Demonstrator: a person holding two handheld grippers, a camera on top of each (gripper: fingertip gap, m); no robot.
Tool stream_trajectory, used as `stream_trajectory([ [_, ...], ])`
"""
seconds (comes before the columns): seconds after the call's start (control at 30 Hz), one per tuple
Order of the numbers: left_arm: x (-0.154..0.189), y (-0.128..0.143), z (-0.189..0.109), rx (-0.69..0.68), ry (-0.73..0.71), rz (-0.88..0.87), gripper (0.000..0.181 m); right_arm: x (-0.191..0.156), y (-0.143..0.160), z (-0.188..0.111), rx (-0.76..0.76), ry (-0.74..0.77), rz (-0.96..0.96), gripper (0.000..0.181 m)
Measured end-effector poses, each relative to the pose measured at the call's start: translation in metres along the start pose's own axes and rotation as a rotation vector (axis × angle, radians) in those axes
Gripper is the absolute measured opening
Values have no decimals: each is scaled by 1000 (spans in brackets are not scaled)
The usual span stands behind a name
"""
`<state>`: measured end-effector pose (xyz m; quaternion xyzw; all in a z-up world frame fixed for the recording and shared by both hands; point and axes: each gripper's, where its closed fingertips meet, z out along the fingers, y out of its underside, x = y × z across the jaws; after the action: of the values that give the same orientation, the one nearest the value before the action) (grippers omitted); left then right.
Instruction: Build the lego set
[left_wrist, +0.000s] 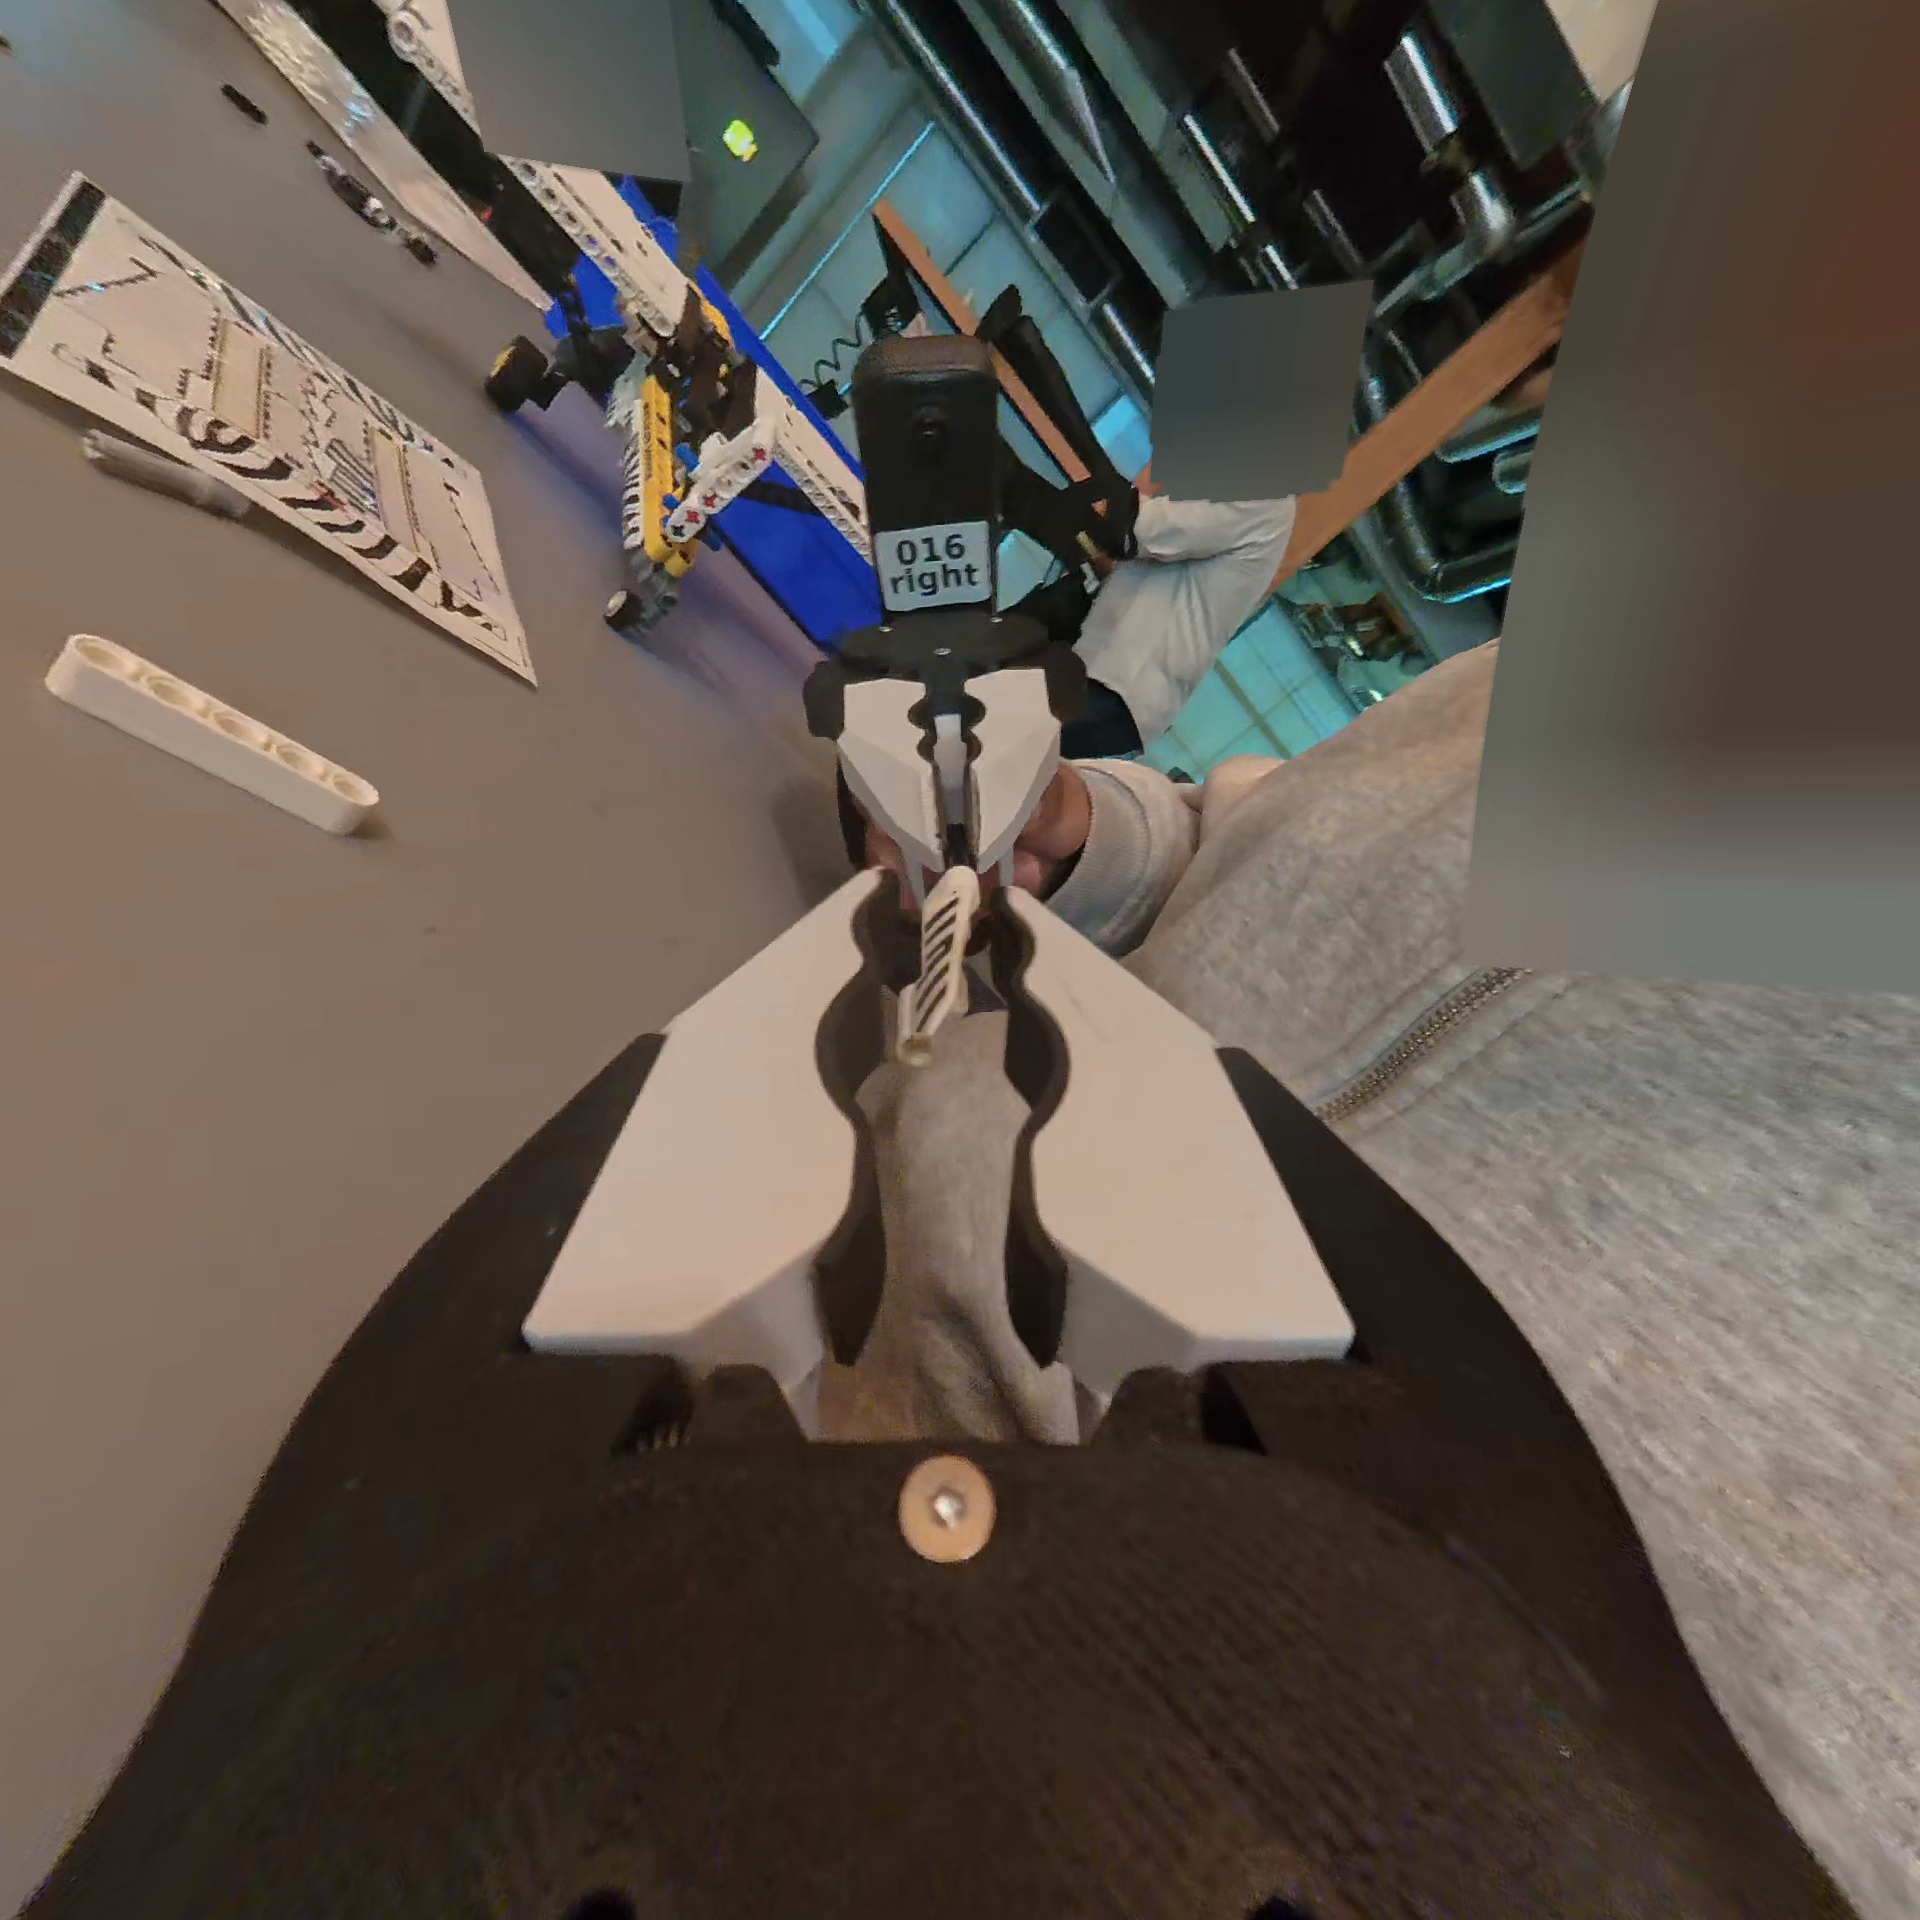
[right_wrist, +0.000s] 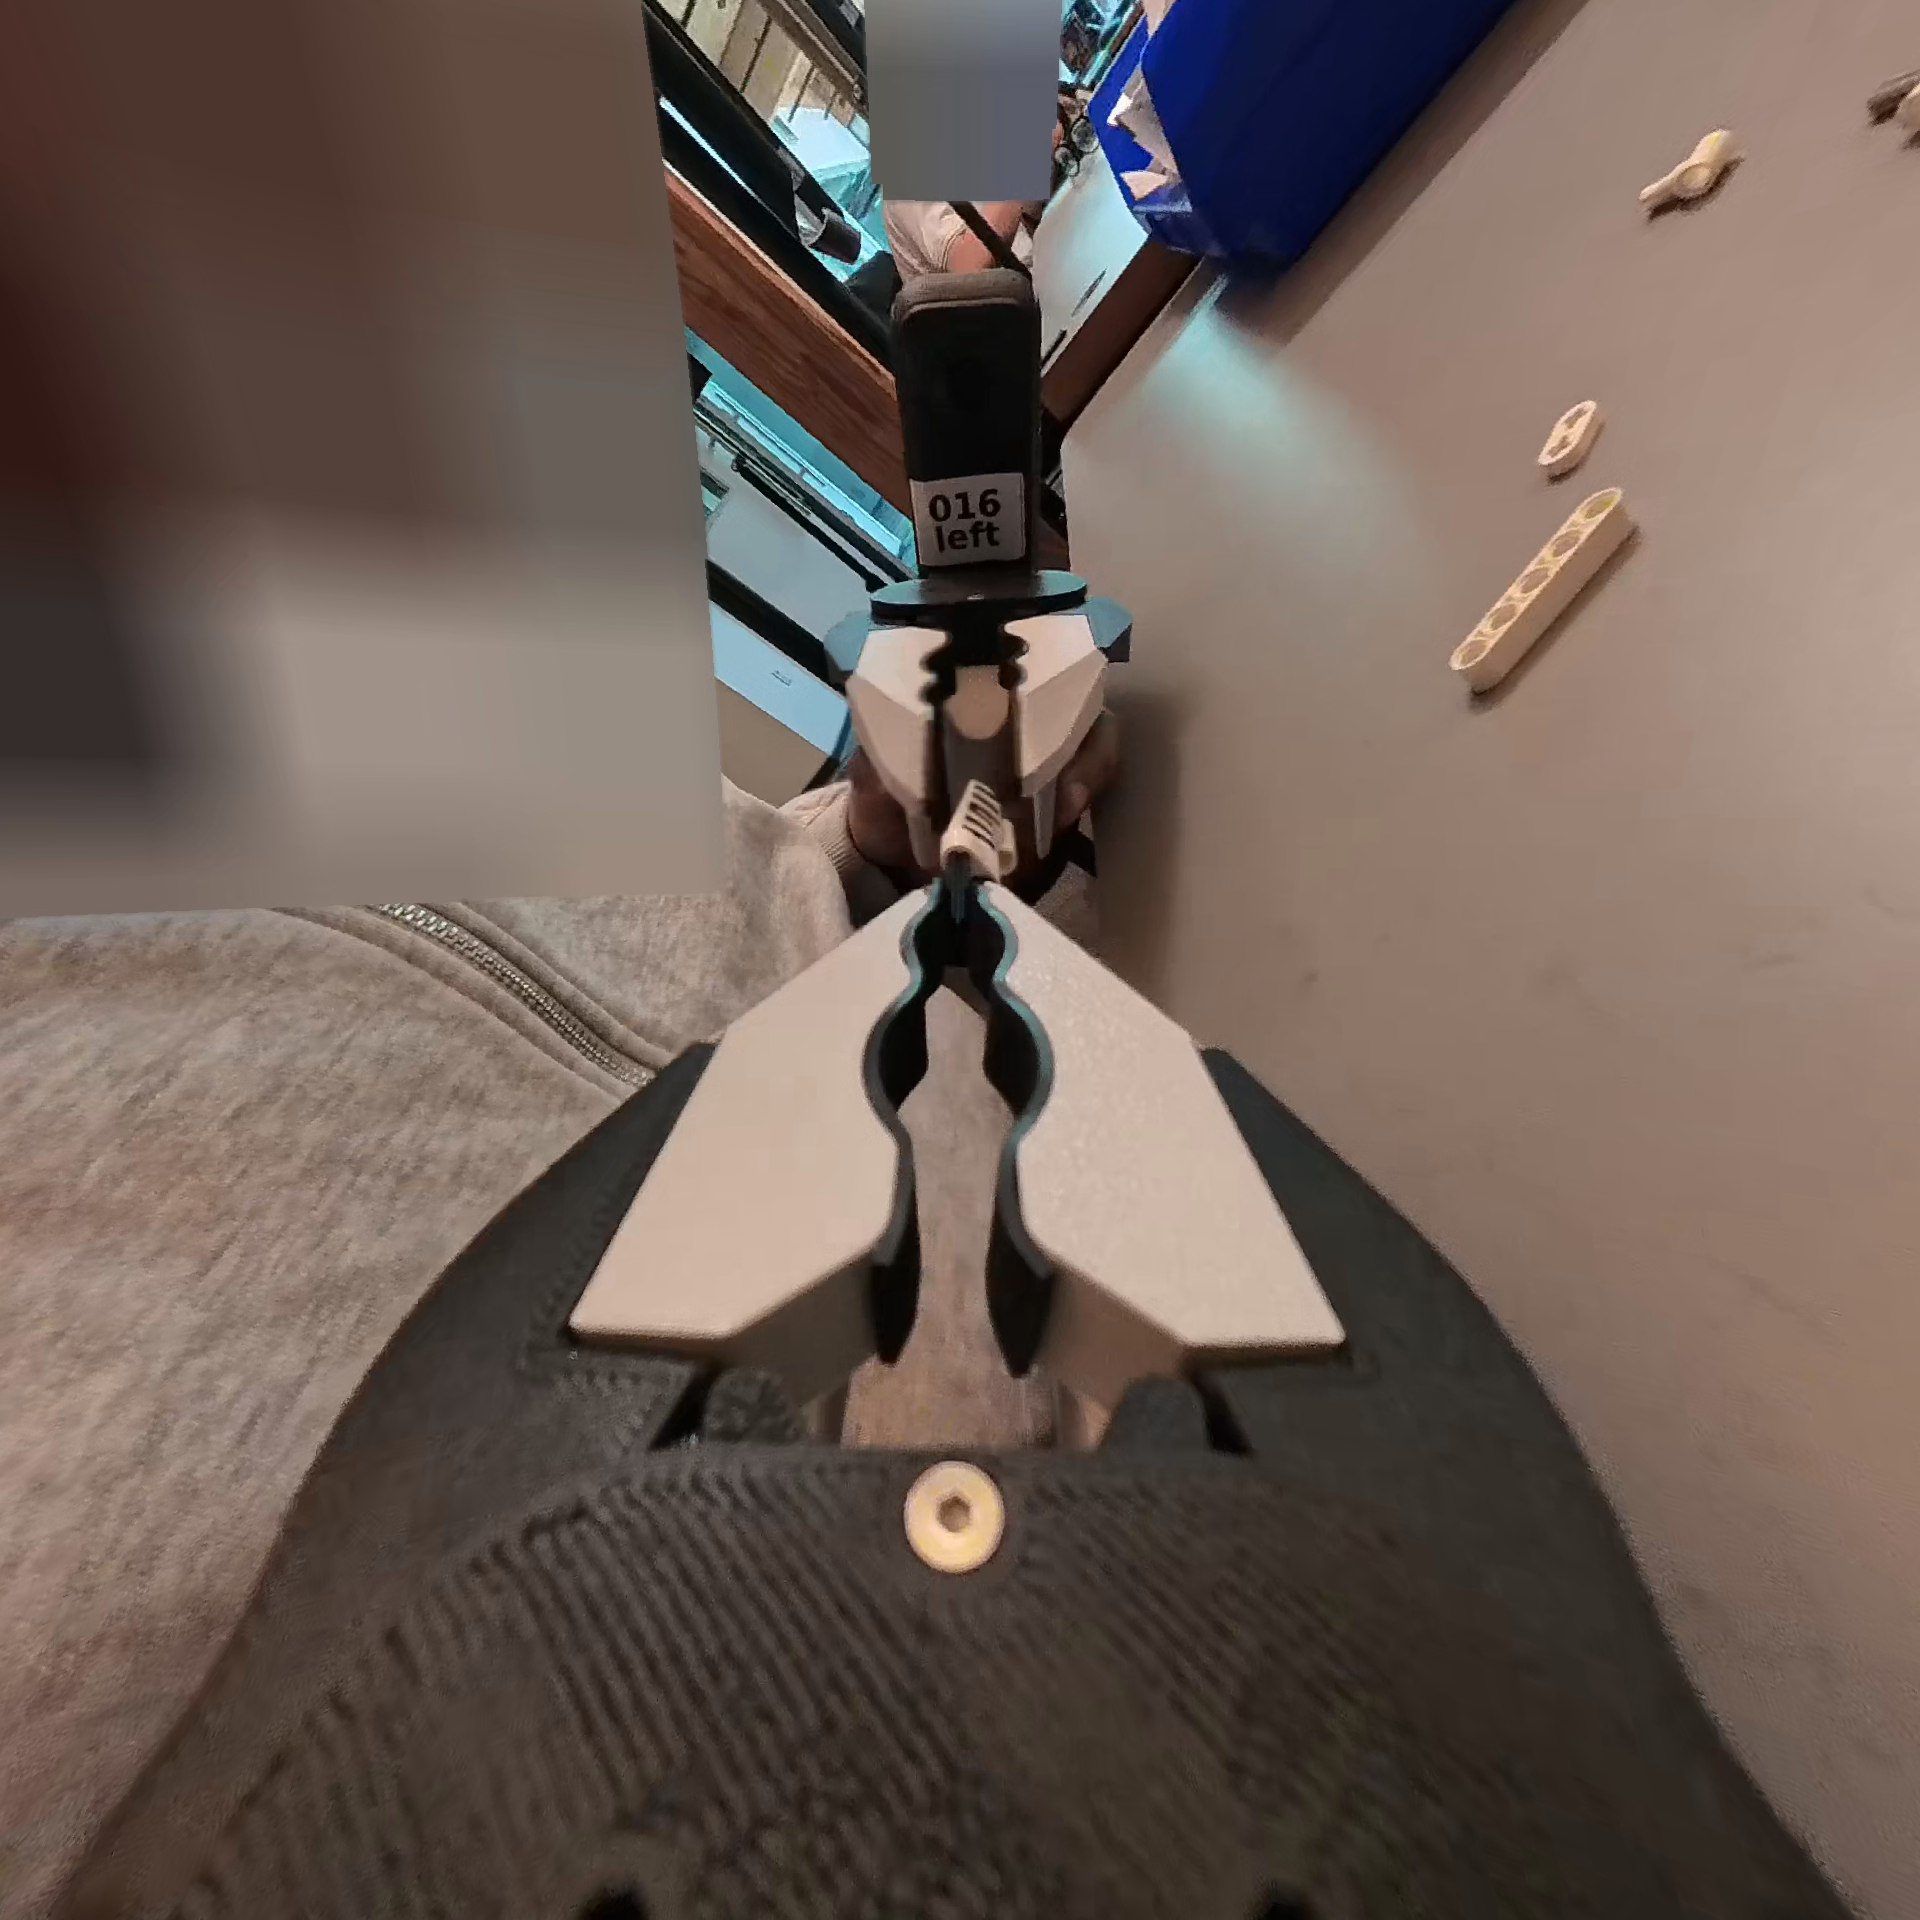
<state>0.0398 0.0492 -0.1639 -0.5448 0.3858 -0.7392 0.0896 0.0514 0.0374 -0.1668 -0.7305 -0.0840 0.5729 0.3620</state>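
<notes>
The two grippers face each other tip to tip above the person's lap, in front of a grey zip-up sweatshirt (left_wrist: 1558, 1195); the left gripper (left_wrist: 940, 914) has its fingers (left_wrist: 769, 1039) parted by a moderate gap, and a small white lego beam (left_wrist: 940, 961) with dark slots lies between their tips; whether the left fingers actually press on it I cannot tell; in the right wrist view the same piece (right_wrist: 977, 826) juts from the left gripper's tips toward the right one. The right gripper (left_wrist: 956, 847) has its fingers nearly together, and their tips meet the far end of the beam; a dark thin part sits between them, but the grip itself is not clear.

On the grey counter (left_wrist: 416, 1039) lie a long white five-hole beam (left_wrist: 213, 732), printed instruction sheets (left_wrist: 260, 416), and a partly built yellow, white and black lego model (left_wrist: 675, 447) beside a blue bin (left_wrist: 769, 499); a grey marker (left_wrist: 166, 478) lies just beside the sheets. The right wrist view shows two small white lego parts (right_wrist: 1569, 436) near the five-hole beam.
</notes>
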Motion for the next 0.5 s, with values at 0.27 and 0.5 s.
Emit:
stream_trajectory([
  [0.27,-1,6,1,-43,-22,42,14,-1,-4,2,17,-47,91,2],
  [0.5,1,5,1,-28,-11,34,4,0,-4,3,5,-40,72,2],
])
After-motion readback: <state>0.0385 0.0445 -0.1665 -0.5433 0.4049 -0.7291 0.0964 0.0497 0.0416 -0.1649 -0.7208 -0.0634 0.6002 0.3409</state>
